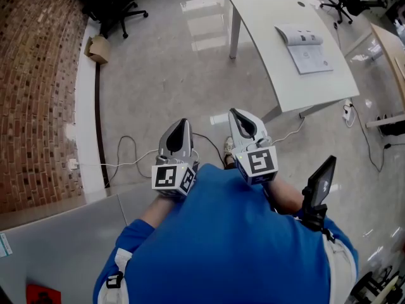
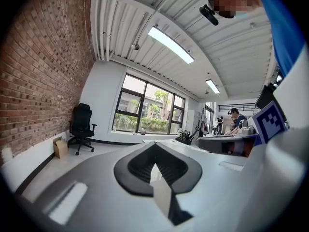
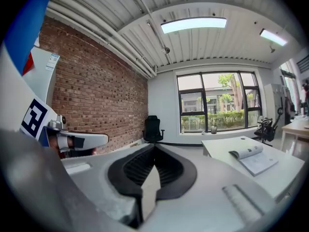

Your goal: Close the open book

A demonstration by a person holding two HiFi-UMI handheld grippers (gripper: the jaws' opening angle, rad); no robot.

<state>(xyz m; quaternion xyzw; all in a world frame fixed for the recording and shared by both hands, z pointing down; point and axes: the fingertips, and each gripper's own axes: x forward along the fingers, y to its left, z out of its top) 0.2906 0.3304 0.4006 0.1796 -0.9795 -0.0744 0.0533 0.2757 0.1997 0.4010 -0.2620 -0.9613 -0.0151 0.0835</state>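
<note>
Blue shirt (image 1: 240, 246) hides most of both arms in the head view. White worktop (image 1: 272, 24) is at the upper right, its far corner cut off. Open book (image 1: 305, 48) lies near the worktop's right edge, left pages arched, right page flat. Print is too small to read. Left hand-held gripper (image 1: 184, 123) and right hand-held gripper (image 1: 233, 113) both have jaws closed together and empty, over the floor, well apart from the book.

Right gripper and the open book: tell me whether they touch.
Apart. Head view shows the right gripper over floor, a clear gap short of the table where the open book lies.
</note>
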